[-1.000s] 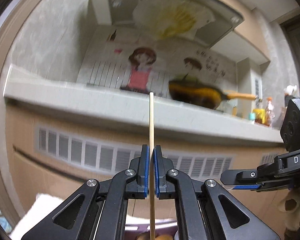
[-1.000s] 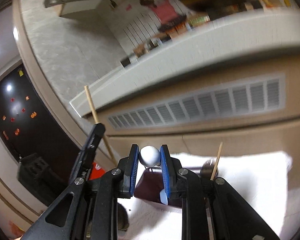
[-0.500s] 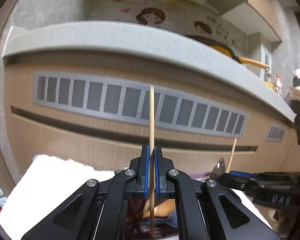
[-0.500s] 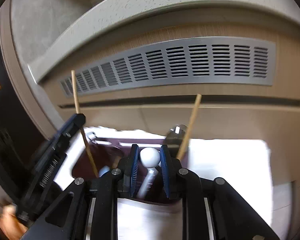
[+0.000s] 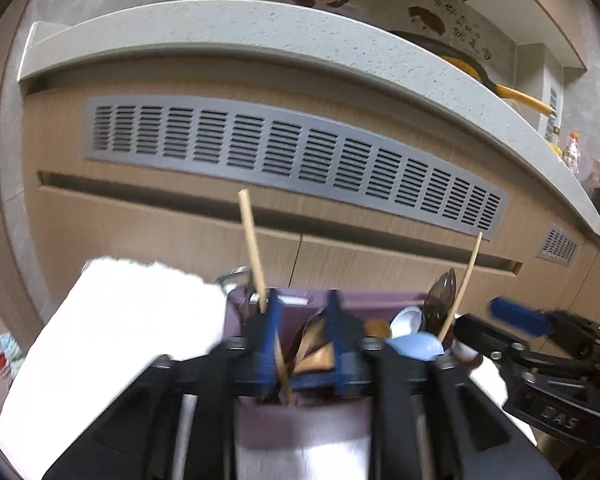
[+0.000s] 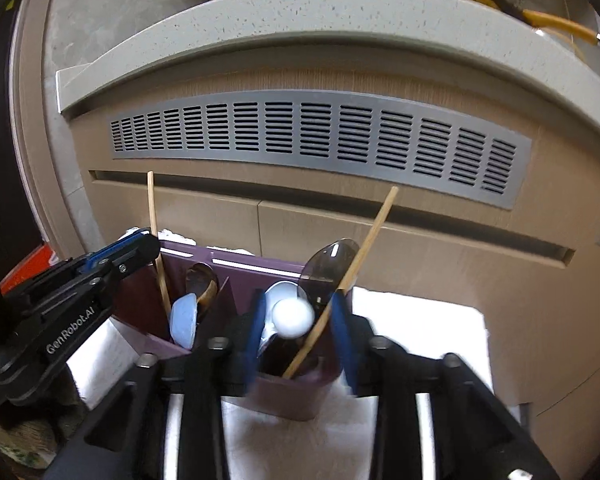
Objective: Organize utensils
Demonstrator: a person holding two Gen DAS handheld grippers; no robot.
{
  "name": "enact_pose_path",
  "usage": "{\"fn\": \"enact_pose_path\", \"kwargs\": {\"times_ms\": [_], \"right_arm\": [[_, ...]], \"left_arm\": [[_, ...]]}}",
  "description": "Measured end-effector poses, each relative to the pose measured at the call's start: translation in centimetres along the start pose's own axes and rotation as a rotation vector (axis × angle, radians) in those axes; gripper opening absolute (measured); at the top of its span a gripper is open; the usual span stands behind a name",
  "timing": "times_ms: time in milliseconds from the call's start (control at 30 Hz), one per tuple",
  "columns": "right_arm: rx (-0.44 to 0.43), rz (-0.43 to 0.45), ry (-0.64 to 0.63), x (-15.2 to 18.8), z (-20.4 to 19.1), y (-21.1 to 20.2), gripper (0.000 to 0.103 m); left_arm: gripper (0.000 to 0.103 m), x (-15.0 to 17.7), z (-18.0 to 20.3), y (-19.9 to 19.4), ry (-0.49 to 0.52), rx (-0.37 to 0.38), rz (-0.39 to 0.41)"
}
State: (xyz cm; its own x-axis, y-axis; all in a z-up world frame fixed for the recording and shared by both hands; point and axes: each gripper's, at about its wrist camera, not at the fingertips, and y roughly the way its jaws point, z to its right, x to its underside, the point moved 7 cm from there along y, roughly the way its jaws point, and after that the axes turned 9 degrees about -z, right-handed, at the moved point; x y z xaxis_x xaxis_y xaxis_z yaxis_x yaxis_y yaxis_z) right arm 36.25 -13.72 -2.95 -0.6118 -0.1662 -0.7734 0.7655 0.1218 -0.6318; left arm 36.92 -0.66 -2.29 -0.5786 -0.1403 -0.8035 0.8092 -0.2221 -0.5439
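A purple utensil holder [image 5: 300, 420] [image 6: 292, 396] with compartments stands on a white towel. My left gripper [image 5: 302, 340] is open above its left compartment; a wooden chopstick [image 5: 252, 248] leans there, loose against the left finger, beside a brown spoon [image 5: 312, 344]. My right gripper [image 6: 300, 320] is open over the right compartment, where the white spoon [image 6: 292, 316] stands between the jaws, next to a dark spoon [image 6: 328, 264] and a second chopstick [image 6: 364, 248]. A blue spoon [image 6: 184, 320] sits in the left compartment.
The white towel [image 5: 120, 320] [image 6: 420, 328] lies under the holder. A wooden cabinet front with a grey vent grille [image 5: 292, 152] rises close behind, topped by a stone counter [image 5: 260, 28] with a pan [image 5: 472, 68].
Both grippers moved down over the holder and opened. The chopstick and the white spoon were let go and now stand in their compartments.
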Motion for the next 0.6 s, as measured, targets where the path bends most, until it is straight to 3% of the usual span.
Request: {"fn": "enact_pose_path", "kwargs": {"times_ms": [33, 100, 167, 233, 333, 533, 600], "right_arm": [[0.007, 0.016, 0.003, 0.1, 0.0, -0.5, 0.063], [0.019, 0.059, 0.014, 0.3, 0.5, -2.3, 0.073], [0.029, 0.076, 0.018, 0.9, 0.4, -3.8, 0.076], [0.037, 0.08, 0.025, 1.8, 0.3, -5.1, 0.078], [0.056, 0.07, 0.033, 4.0, 0.0, -6.9, 0.083], [0.062, 0.028, 0.097, 9.4, -0.4, -10.2, 0.085], [0.066, 0.024, 0.131, 11.1, -0.4, -11.5, 0.093]], "left_arm": [[0.049, 0.4, -0.1, -0.6, -0.01, -0.004, -0.013], [0.056, 1.1, -0.1, -1.9, -0.004, -0.024, -0.019], [0.065, 1.9, -0.2, -3.6, 0.014, -0.059, -0.015], [0.083, 3.1, -0.2, -5.6, 0.032, -0.097, -0.018], [0.096, 5.1, 0.1, -8.3, 0.075, -0.119, -0.016], [0.103, 9.4, 0.3, -13.4, 0.107, -0.185, -0.013], [0.103, 10.8, 0.5, -14.5, 0.097, -0.181, -0.031]]}}
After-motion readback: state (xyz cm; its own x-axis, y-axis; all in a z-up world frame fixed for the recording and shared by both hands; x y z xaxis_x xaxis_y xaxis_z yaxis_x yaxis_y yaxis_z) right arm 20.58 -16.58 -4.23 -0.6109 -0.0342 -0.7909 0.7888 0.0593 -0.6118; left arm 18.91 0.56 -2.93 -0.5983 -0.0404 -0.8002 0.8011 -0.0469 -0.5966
